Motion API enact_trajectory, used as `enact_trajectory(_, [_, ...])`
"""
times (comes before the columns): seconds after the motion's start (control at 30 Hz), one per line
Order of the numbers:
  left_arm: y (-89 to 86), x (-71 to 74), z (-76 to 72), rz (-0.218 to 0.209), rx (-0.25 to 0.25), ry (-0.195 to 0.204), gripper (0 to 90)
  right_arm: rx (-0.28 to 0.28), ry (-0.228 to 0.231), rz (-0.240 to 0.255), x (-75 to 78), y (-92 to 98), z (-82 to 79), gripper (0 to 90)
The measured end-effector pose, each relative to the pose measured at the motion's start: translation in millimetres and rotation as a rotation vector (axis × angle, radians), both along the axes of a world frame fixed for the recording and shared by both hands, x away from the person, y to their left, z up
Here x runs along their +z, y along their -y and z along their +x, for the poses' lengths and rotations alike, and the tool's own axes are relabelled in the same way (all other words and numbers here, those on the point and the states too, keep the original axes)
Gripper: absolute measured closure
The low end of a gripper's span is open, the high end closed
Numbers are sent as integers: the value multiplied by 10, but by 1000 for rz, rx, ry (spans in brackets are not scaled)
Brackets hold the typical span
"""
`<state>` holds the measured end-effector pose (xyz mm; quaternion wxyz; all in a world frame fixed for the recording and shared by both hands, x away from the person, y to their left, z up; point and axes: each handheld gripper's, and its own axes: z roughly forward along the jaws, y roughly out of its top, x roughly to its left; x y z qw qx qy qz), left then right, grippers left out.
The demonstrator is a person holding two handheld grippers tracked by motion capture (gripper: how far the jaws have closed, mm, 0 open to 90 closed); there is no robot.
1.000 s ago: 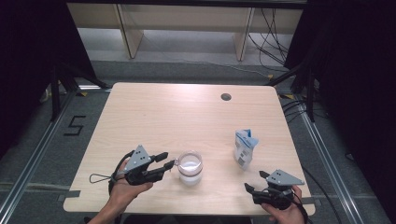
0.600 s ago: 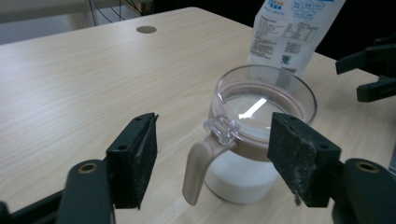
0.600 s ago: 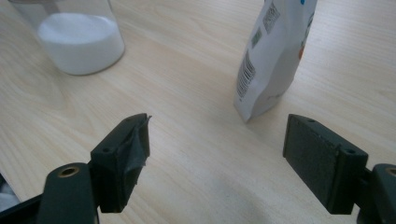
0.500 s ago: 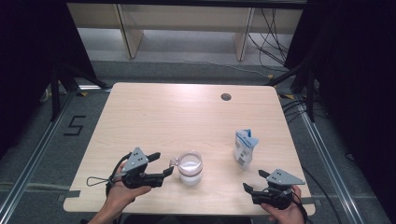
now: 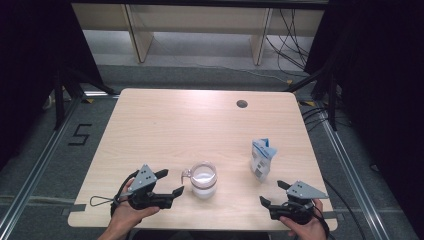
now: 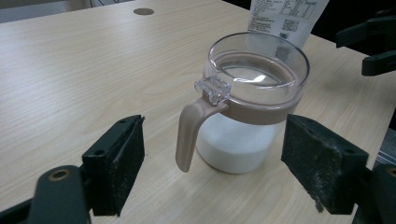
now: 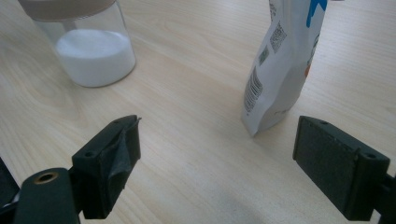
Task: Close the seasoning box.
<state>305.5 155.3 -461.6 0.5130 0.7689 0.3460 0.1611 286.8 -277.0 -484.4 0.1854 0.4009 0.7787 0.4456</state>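
Note:
A clear glass jar [image 5: 203, 179] with a tan collar and handle stands near the table's front middle, part full of white powder [image 6: 233, 142]. Its handle [image 6: 188, 135] points toward my left gripper [image 5: 170, 182], which is open just left of it and holds nothing. The same jar [image 7: 86, 42] sits at the upper left of the right gripper view. A white and blue pouch [image 5: 262, 157] stands upright to the jar's right. My right gripper [image 5: 271, 194] rests open at the front right edge, a little in front of the pouch [image 7: 285, 60].
The light wooden table [image 5: 175, 125] has a round cable hole [image 5: 242, 104] at its back right. Shelving legs and cables stand on the floor behind it. A floor mark "5" [image 5: 80, 134] lies to the left.
My left gripper has drawn back from the jar, toward the front left of the table. The right gripper has barely moved.

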Motion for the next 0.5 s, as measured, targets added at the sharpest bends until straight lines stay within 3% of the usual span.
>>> enact_trajectory(0.13, [-30, -28, -35, 13, -11, -8, 181, 16, 14, -11, 5, 15, 16, 160])
enact_trajectory(0.3, [-76, -96, -73, 17, -7, -25, 180, 8, 18, -4, 5, 16, 11, 160])
enact_trajectory(0.33, [-83, -113, -83, 14, -7, -29, 180, -9, -3, 10, 17, 0, -17, 160])
enact_trajectory(0.37, [-92, -125, -95, 17, -5, -32, 180, -4, 11, -4, 18, 9, -8, 159])
enact_trajectory(0.5, [-119, -187, -141, 52, -14, -33, 180, 4, 18, -1, 20, -5, -25, 159])
